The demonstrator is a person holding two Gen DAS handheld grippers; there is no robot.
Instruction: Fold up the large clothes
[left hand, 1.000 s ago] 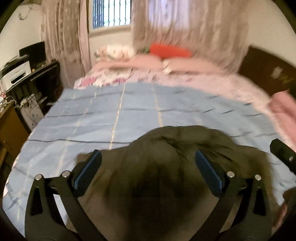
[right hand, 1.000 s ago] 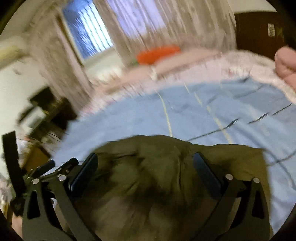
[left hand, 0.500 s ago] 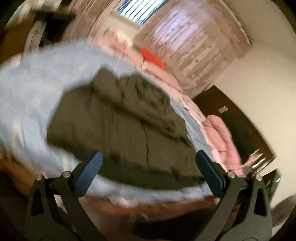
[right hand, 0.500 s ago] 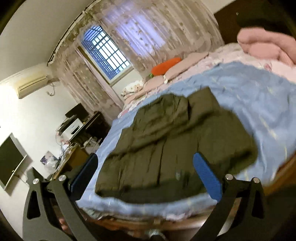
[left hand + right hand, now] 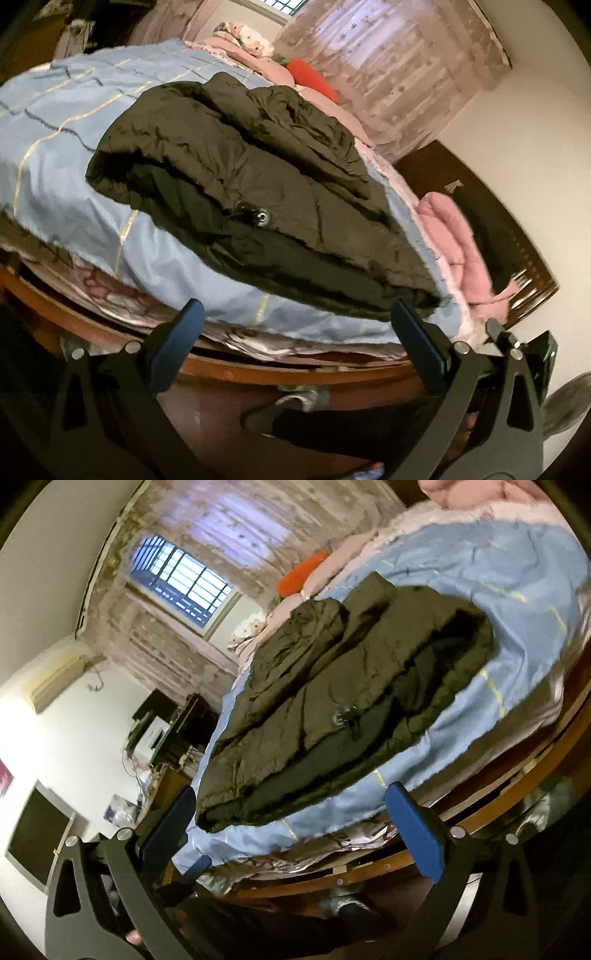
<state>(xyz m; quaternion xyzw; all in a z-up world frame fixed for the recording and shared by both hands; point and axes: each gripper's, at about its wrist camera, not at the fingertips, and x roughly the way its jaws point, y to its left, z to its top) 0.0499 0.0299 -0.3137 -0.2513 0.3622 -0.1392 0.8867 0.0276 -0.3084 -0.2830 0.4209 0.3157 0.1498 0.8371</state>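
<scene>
Pulled back and lowered since a second ago, both now clear of the dark olive jacket point(image 5: 258, 177) and level with the bed's edge. Left gripper point(image 5: 295, 332): fingers spread wide, holding nothing. Right gripper point(image 5: 291, 819): likewise spread, empty. Folded in a thick stack on the blue quilt point(image 5: 55, 122), near the wooden bed frame point(image 5: 258, 373), a round metal snap point(image 5: 263, 218) facing up. Beyond, a red pillow point(image 5: 314, 79) and a pink blanket point(image 5: 454, 236) by the dark headboard point(image 5: 506, 229).

A blue quilt point(image 5: 66, 122) is spread over the bed, a red pillow point(image 5: 314, 79) (against pink ones) near the curtained window point(image 5: 184, 581).
</scene>
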